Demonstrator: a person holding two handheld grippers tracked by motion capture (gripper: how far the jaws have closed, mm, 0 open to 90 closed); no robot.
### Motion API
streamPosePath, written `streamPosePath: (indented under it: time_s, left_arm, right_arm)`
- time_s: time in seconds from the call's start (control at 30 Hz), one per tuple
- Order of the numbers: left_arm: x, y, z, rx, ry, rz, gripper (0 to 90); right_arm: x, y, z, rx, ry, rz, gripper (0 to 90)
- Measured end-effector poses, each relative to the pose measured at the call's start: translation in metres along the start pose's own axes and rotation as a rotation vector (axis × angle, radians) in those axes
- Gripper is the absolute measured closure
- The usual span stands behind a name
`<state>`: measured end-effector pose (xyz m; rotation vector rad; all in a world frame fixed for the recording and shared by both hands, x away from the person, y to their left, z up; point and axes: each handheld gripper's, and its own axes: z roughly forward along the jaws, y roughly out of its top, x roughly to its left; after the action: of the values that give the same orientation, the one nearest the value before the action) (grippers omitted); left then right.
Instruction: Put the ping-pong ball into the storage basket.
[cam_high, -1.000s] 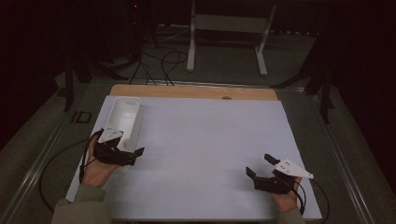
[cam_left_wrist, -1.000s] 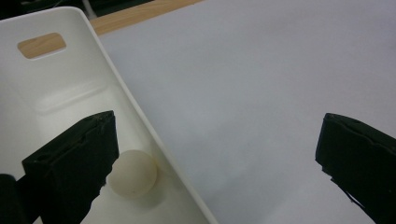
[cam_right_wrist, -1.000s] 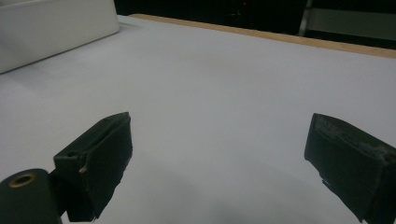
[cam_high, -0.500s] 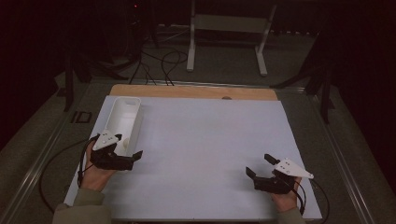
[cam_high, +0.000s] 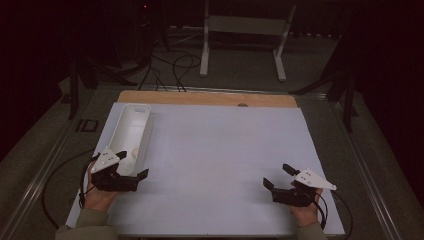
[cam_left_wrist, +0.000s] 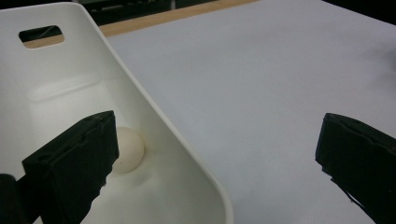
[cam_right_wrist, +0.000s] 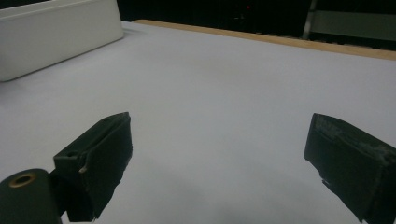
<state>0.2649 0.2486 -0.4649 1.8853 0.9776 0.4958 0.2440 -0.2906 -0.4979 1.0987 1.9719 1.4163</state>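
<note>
Left hand-held gripper (cam_high: 134, 178): jaws spread wide, holding nothing; it sits at the near end of the long white plastic bin (cam_high: 142, 118). In the left gripper view one black jaw stands over the bin's interior, the other over bare table beyond the bin's right wall.

Small white ball (cam_left_wrist: 127, 149): lies on the bin floor at its near end, just ahead of the left hand-held gripper, partly hidden behind that inner jaw. Nearer this hand by far.

Long white plastic bin: long axis runs away from the left hand-held gripper toward the table's far edge; a handle slot (cam_left_wrist: 40, 33) pierces the far end wall. Judged: the sloping right wall stands between the jaws, so any reach for the ball must clear that rim first.

White table (cam_high: 225, 150): open surface all the way rightward.

Right hand-held gripper (cam_high: 275, 178): jaws likewise parted, empty, at the near right corner, well apart from bin and ball, with free room ahead.
</note>
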Motion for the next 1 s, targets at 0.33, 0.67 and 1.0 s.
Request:
streamPosePath:
  time_s: [0.33, 0.67, 1.0]
  left_arm:
    - [-0.005, -0.011, -0.011, -0.070, 0.013, -0.005, 0.2]
    - [-0.008, -0.023, -0.015, -0.105, -0.002, -0.004, 0.5]
    - [-0.009, -0.027, -0.015, -0.124, 0.008, 0.001, 0.3]
  right_arm:
    - [0.002, 0.004, 0.003, -0.008, 0.015, -0.011, 6.9]
    - [0.001, 0.007, 0.006, -0.013, 0.021, -0.029, 6.9]
    - [0.005, 0.007, 0.000, -0.034, 0.024, -0.040, 6.9]
